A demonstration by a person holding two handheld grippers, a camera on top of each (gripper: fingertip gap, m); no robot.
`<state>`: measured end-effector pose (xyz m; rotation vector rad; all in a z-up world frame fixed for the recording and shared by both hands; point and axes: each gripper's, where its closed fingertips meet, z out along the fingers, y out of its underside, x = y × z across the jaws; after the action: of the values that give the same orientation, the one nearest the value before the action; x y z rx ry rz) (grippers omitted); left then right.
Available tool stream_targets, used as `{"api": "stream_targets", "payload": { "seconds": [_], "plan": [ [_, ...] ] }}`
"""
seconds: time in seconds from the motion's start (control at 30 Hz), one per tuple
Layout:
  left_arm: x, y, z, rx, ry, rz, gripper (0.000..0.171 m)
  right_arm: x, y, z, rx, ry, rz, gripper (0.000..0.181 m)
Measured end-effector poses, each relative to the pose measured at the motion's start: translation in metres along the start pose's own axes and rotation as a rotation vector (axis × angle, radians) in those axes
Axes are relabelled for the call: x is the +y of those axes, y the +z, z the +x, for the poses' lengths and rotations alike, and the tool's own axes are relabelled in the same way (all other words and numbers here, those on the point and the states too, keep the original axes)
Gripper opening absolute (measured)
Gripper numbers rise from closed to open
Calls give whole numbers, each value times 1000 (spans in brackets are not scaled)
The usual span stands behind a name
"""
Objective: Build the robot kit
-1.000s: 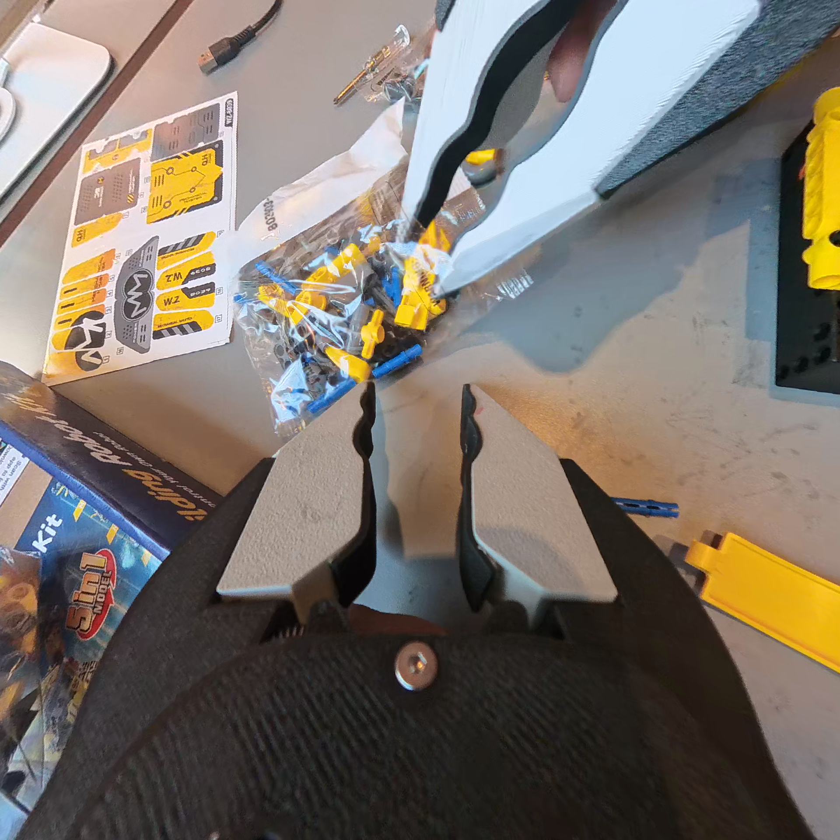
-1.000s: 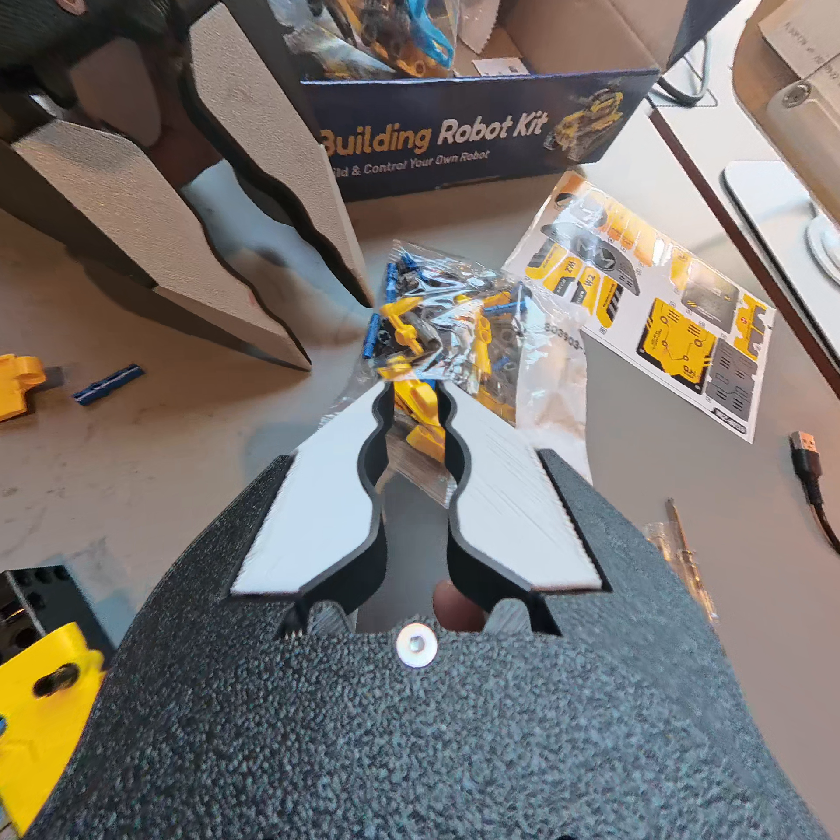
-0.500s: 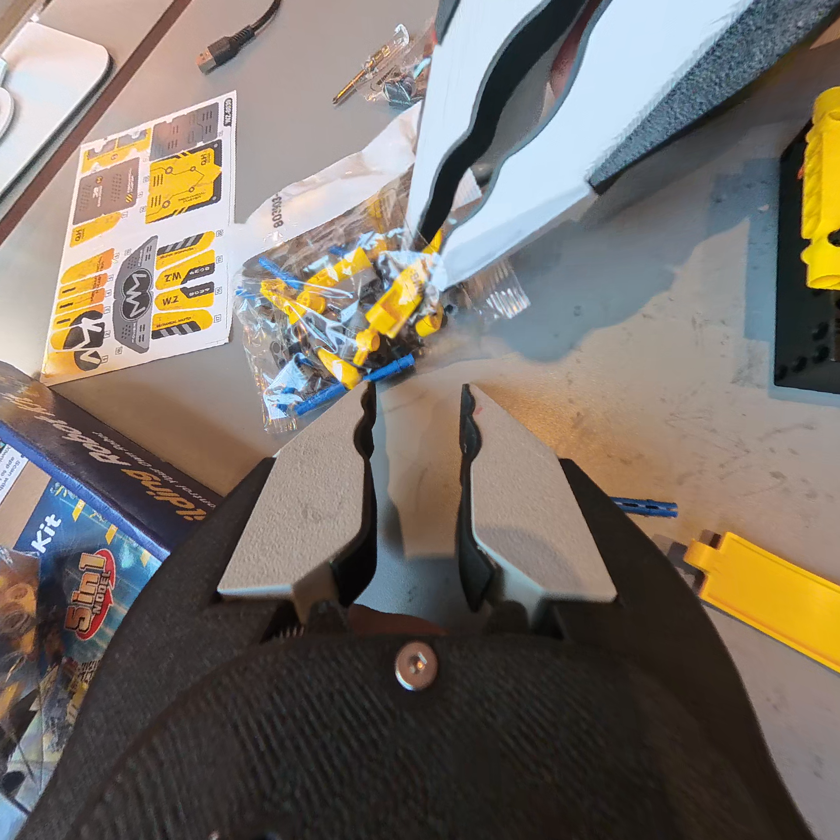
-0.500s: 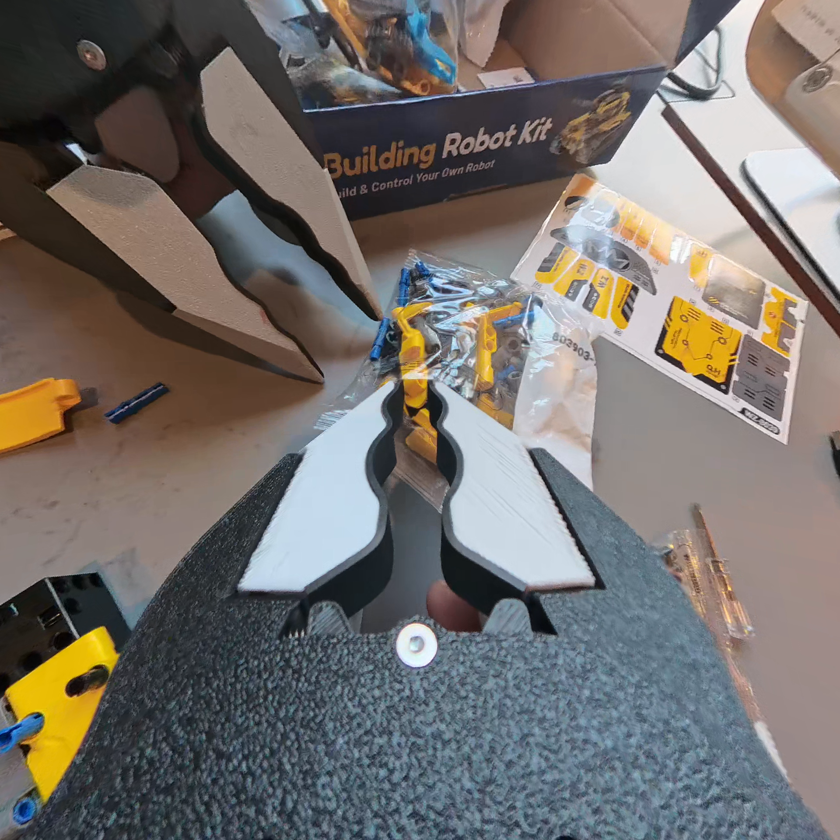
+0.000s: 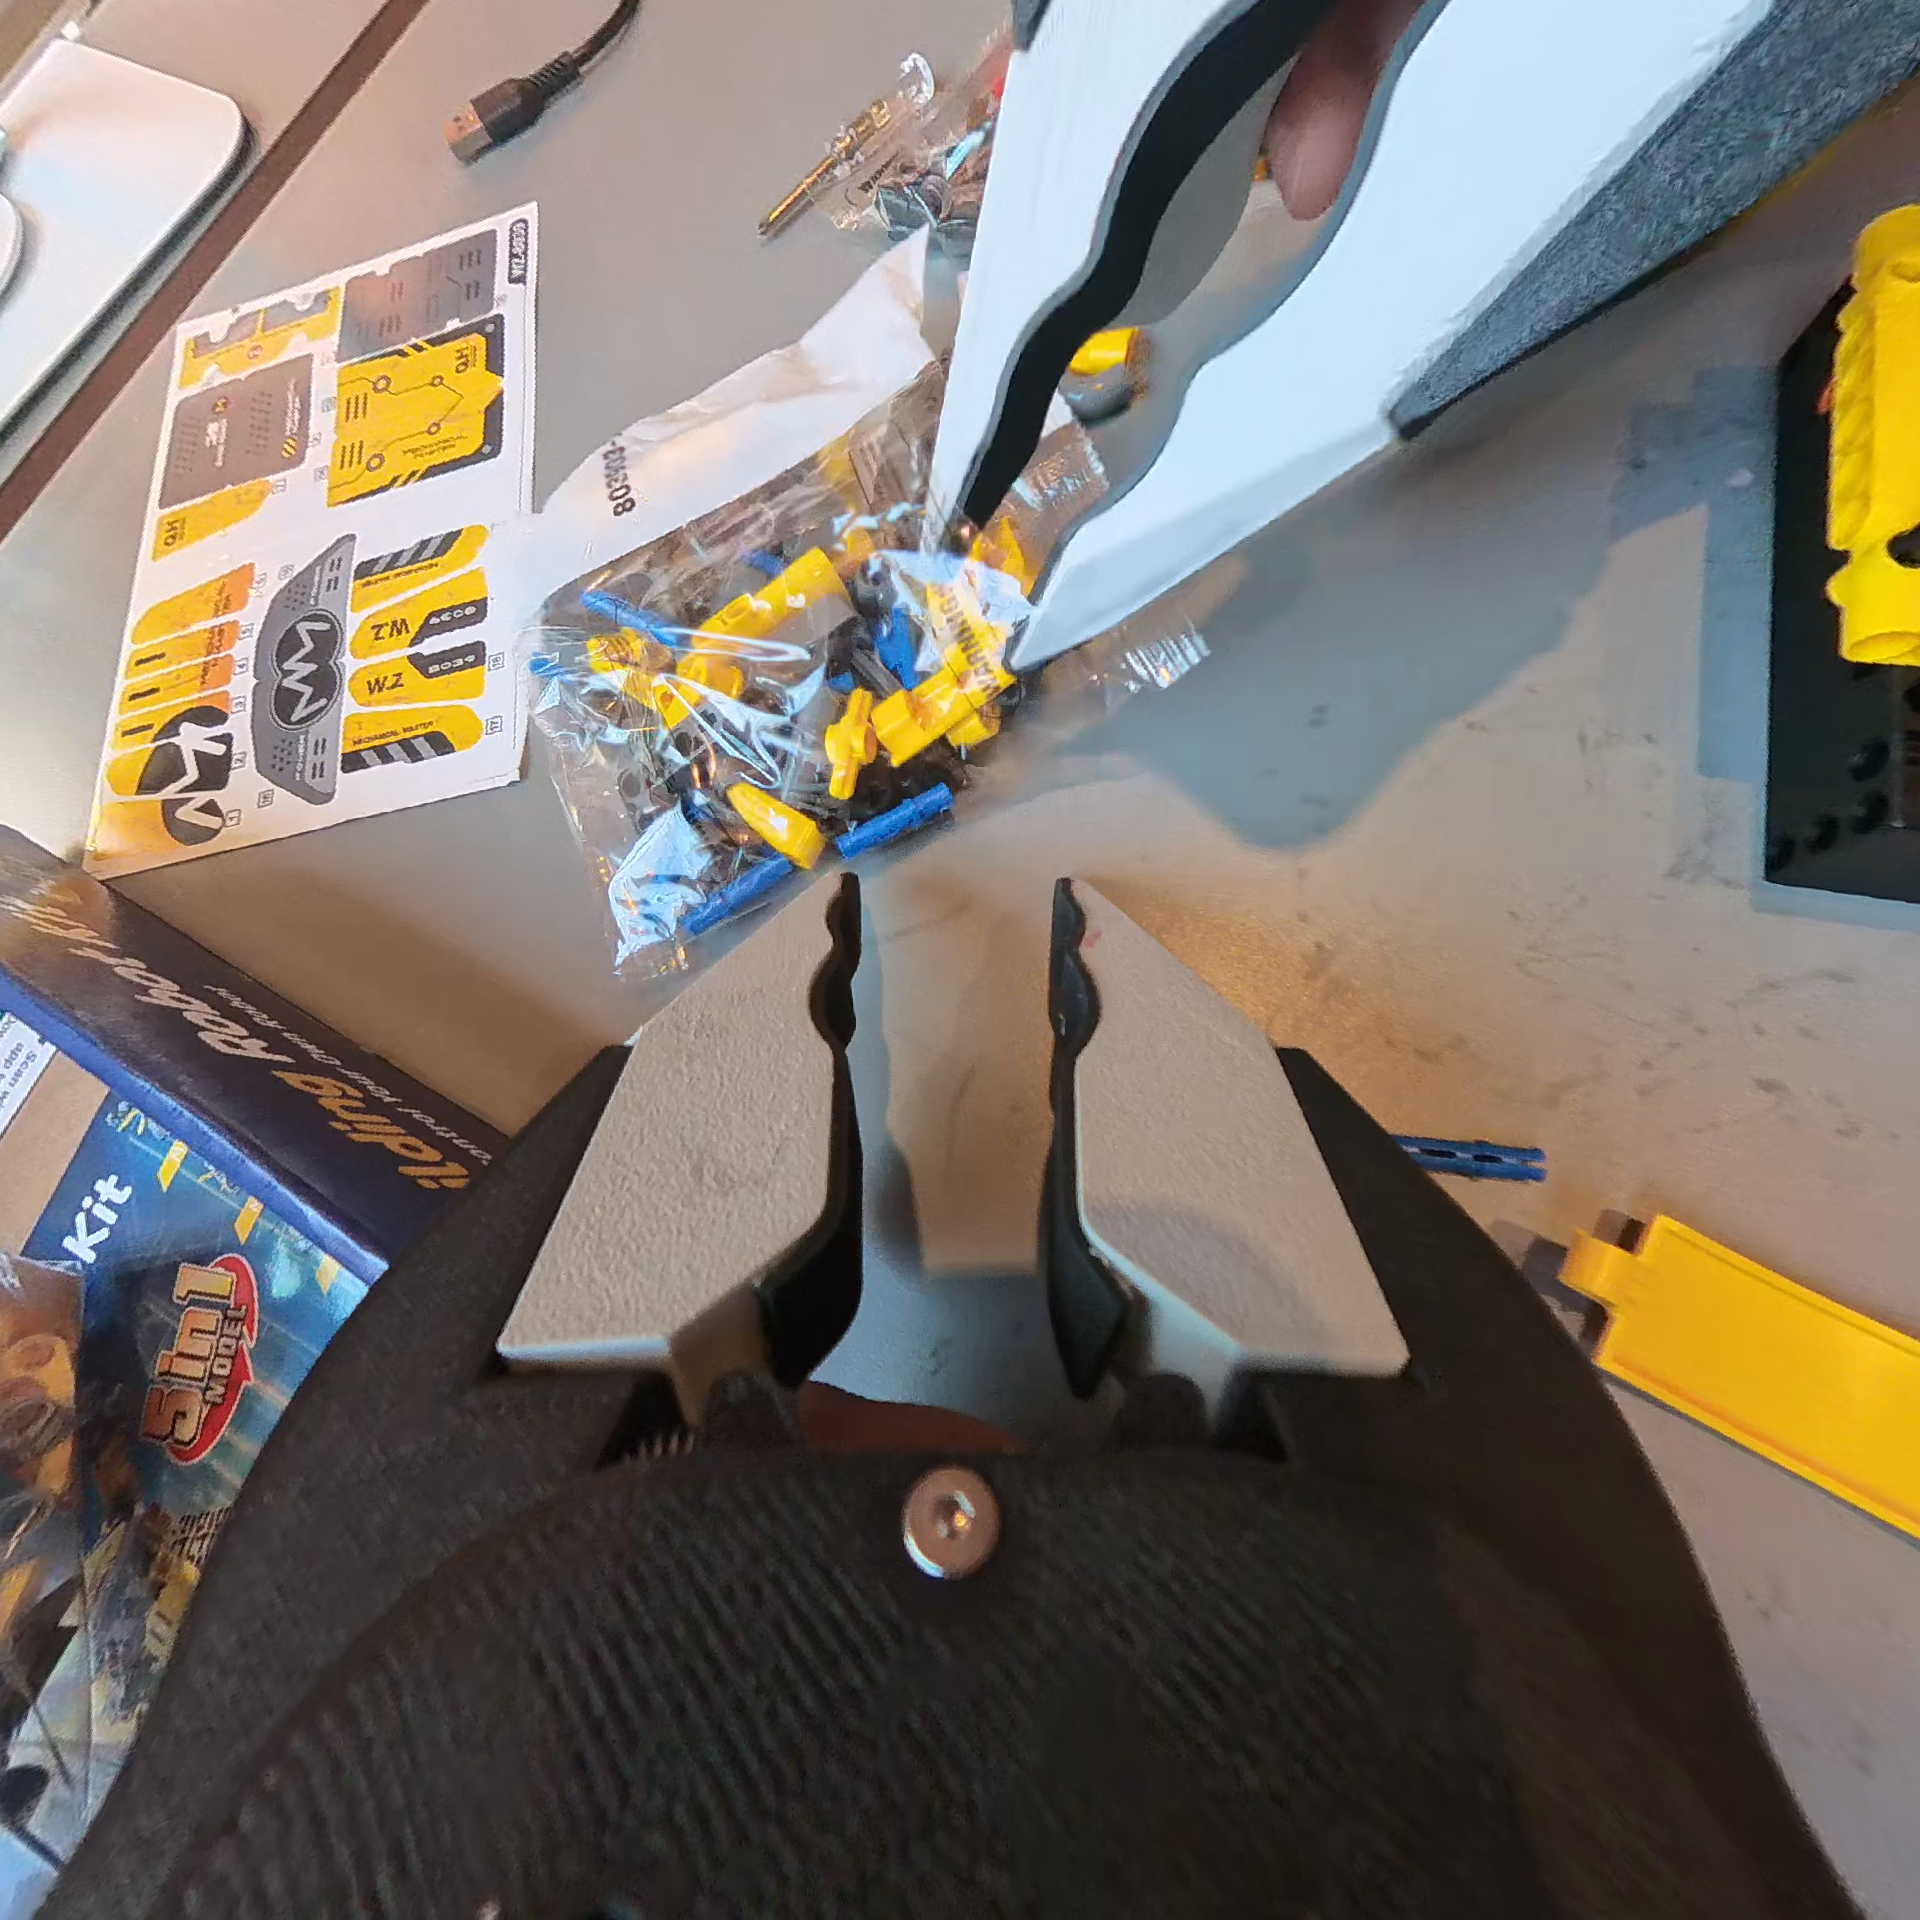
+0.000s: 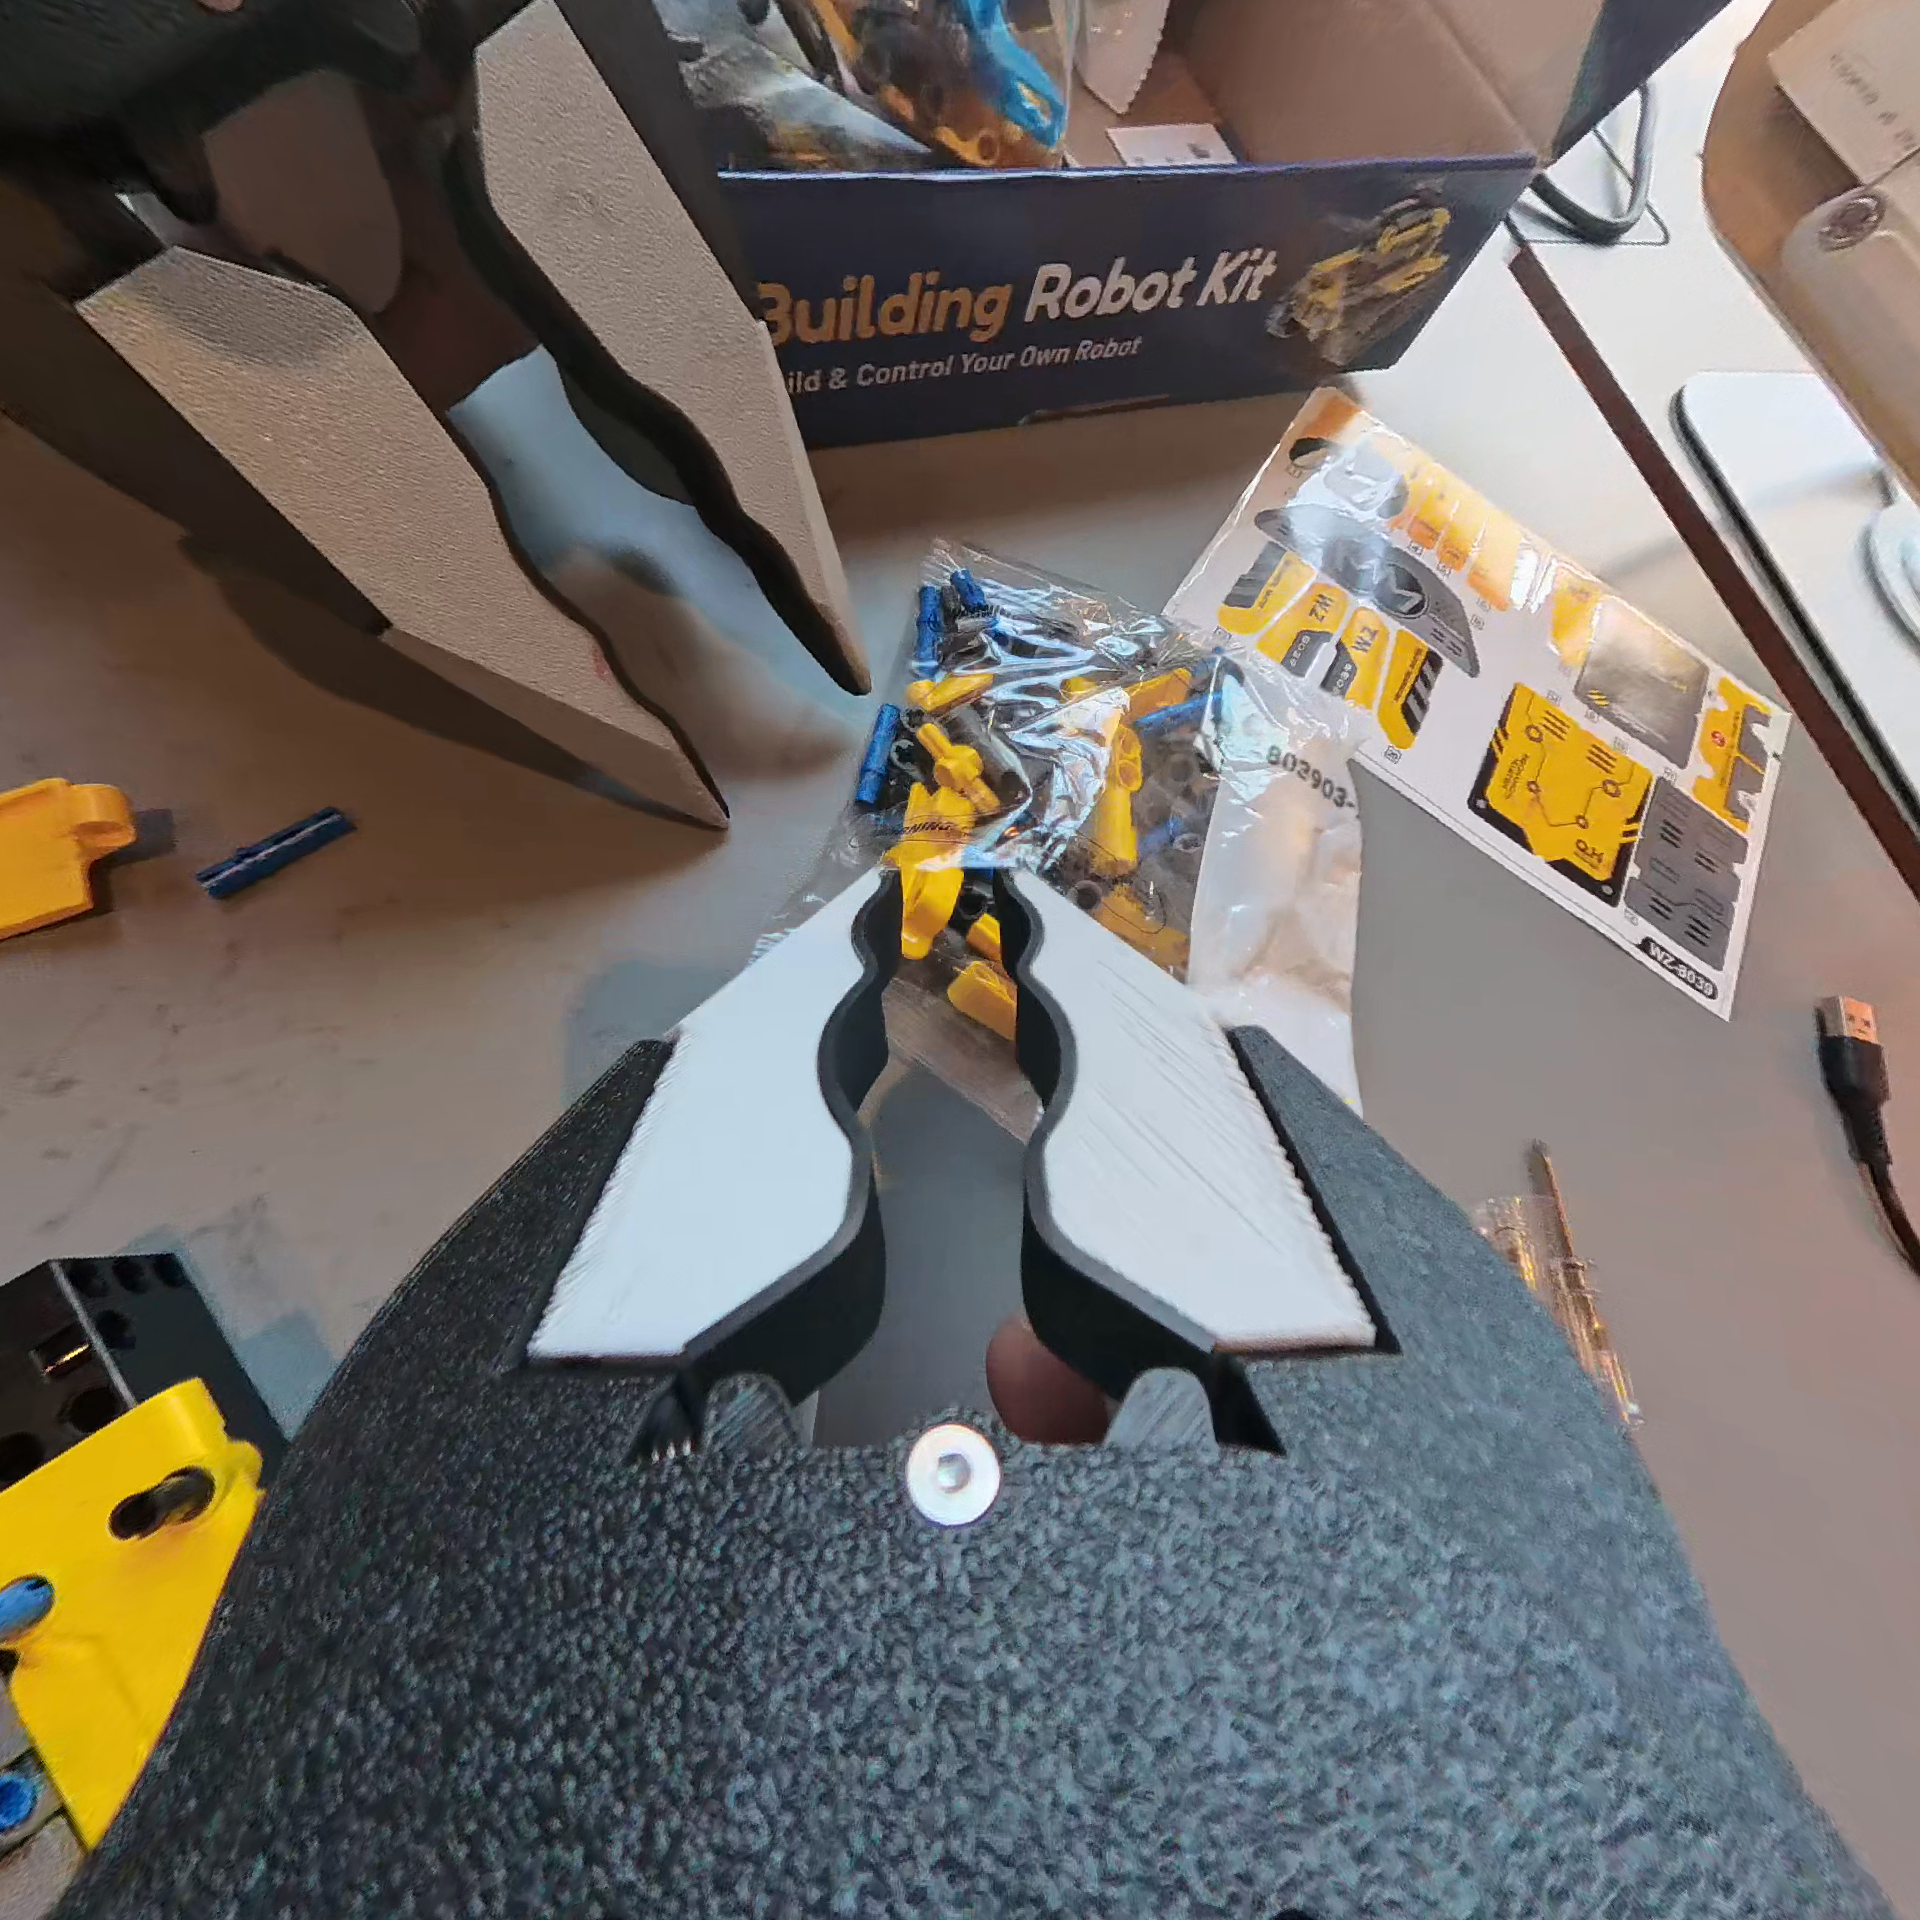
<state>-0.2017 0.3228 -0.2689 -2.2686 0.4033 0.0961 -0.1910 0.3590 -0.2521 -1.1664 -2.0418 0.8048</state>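
Since half a second ago the right gripper [image 6: 940,883] has parted its fingers again after nearly pinching them together on the clear bag of parts [image 6: 1049,769], and the bag has slid back a little toward the left gripper [image 5: 951,899]; the left one has not shifted.

Largest first: the grey table [image 5: 1403,831] carries everything; a dark blue kit box [image 6: 1091,291] stands open at its far edge in the right wrist view, more bagged parts inside it; a black-and-yellow assembled block [image 5: 1860,520] sits off to the right in the left wrist view; a sticker sheet [image 5: 322,540] in yellow and grey lies flat beside the bag; a long yellow plate [image 5: 1756,1371] lies near the left gripper, with a loose blue pin [image 5: 1470,1158] just beside it; a USB plug [image 6: 1849,1049] and a small bagged screwdriver [image 6: 1558,1226] rest farther off.

Both tools stand released; the left gripper's jaws are apart over bare table just short of the bag's near edge, touching nothing; the right gripper's jaws are apart with their tips on the bag's other end, straddling a yellow piece through the film, not clamped on it.

The bag lies flat on the table between the two grippers; it looks light, soft and crinkly, its film slippery, and the loose pieces inside should shift under pressure; the flat empty film at its white end or a corner seems the surest place to take hold.
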Motion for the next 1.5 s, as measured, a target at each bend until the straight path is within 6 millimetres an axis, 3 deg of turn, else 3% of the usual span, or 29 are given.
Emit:
{"api": "stream_targets", "payload": {
  "seconds": [0.17,0.23,0.4,0.6,0.77,0.87,0.97,1.17,1.23,1.5],
  "plan": [
    [0,0,0,-1,1,0,34,5,7,-4,-4,-1,-32,14],
    [0,0,0,-2,0,0,34,3,3,-8,-45,12,-13,8],
    [0,0,0,-5,2,0,34,0,-13,-18,-141,-11,24,12],
    [0,0,-1,-5,-2,0,34,11,-19,-1,-63,-41,-13,14],
    [-2,-2,-5,-15,-29,17,32,14,-31,-6,-146,3,12,13],
    [-8,-5,-15,-53,-76,60,33,8,-34,11,-86,66,54,13],
    [-9,-4,-25,-121,-101,64,42,6,-27,32,24,137,54,11],
    [-21,10,-19,-113,-83,48,71,18,-8,22,22,117,-26,16],
    [-15,18,-17,-73,-87,-8,80,15,-4,19,2,141,-10,20],
    [-13,21,-24,-6,-131,1,65,15,3,14,13,117,-33,23]
  ]
}}
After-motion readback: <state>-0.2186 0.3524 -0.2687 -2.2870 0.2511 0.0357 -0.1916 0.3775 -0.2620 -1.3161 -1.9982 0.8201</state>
